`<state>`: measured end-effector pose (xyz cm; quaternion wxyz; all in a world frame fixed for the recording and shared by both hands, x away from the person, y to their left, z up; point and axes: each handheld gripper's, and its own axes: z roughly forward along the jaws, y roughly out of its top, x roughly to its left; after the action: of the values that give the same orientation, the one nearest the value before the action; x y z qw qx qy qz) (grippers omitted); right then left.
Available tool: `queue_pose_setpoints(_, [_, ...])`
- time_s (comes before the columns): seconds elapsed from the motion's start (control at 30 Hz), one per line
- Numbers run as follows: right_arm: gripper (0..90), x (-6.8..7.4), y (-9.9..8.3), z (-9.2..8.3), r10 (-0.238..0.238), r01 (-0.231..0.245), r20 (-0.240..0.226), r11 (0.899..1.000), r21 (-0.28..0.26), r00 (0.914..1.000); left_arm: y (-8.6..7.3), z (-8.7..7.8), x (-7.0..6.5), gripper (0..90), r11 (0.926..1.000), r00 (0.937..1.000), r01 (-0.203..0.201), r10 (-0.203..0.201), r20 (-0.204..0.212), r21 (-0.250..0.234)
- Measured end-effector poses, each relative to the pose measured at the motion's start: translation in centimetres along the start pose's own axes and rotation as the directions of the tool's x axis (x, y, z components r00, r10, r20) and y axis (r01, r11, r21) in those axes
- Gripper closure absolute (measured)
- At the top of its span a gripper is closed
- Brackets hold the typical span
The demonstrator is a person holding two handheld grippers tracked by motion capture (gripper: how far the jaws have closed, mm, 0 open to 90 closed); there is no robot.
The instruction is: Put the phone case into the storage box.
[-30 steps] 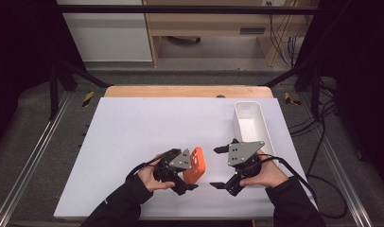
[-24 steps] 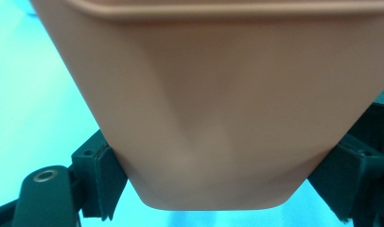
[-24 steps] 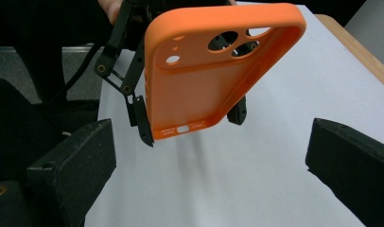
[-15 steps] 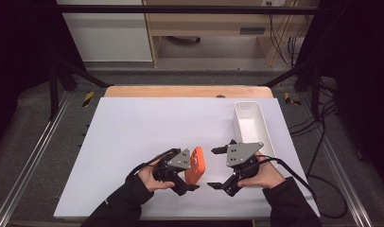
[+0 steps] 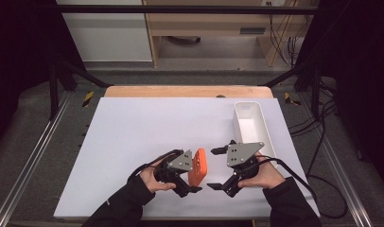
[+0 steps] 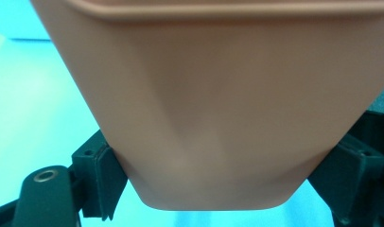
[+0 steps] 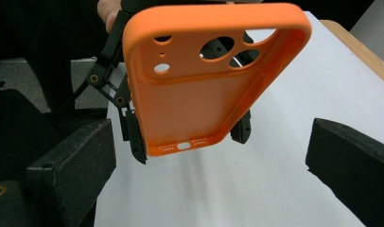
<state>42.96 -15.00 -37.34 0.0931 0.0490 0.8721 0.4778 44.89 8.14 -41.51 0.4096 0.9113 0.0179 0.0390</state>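
Left gripper [image 5: 192, 177] clamped on orange phone case [image 5: 197, 166], held up off the table [image 5: 133, 127] near its front edge, open side presented for handover. Right gripper [image 5: 218, 168] spread wide, facing it. White bin [image 5: 266, 137] along right edge.

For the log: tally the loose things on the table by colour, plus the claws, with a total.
Orange: 1, the phone case, clamped in the left claw and lifted off the sheet
White: 1, the long bin at the table's right side
Claws: 2, the left one and the right claw, which is open
Total: 4
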Motion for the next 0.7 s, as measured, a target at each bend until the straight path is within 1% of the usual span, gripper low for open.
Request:
queue_pose_setpoints(0.13, [2.6,0.0,0.0,0.1,0.003,-0.003,-0.010,1.000,-0.005,0.9999,0.3,0.0,-0.1,15.8,0.9999,1.0000,-0.003,0.003,0.007,-0.016])
queue_pose_setpoints(0.27, [2.6,0.0,0.0,0.2,0.008,-0.008,-0.017,1.000,-0.012,0.9998,0.6,0.1,-0.1,15.8,0.9995,0.9999,-0.017,0.017,0.002,-0.025])
queue_pose_setpoints(0.33, [2.7,0.1,0.0,0.2,0.008,-0.009,-0.020,1.000,-0.013,0.9998,0.7,0.1,-0.1,15.8,0.9992,0.9998,-0.017,0.018,0.004,-0.036])
queue_pose_setpoints(0.4, [2.7,0.1,0.0,0.1,0.009,-0.009,-0.022,1.000,-0.018,0.9997,0.8,0.1,-0.1,15.8,0.9991,0.9997,-0.022,0.022,0.006,-0.035])
queue_pose_setpoints(0.53, [2.9,0.2,0.1,-0.1,0.010,-0.011,-0.033,0.999,-0.047,0.9994,0.9,0.2,0.0,15.8,0.9991,0.9995,-0.028,0.029,0.010,-0.032])
queue_pose_setpoints(0.6, [2.8,0.2,0.1,-0.1,0.011,-0.013,-0.032,0.999,-0.049,0.9994,1.0,0.3,0.0,15.8,0.9987,0.9996,-0.026,0.026,0.014,-0.045])
queue_pose_setpoints(0.67, [2.7,0.2,0.1,-0.1,0.010,-0.011,-0.031,0.999,-0.049,0.9995,1.2,0.5,-0.1,15.8,0.9986,0.9993,-0.030,0.031,0.020,-0.043])
queue_pose_setpoints(0.7, [2.8,0.2,0.1,-0.1,0.008,-0.009,-0.032,0.999,-0.051,0.9995,1.2,0.6,-0.2,15.8,0.9986,0.9990,-0.038,0.039,0.023,-0.038])
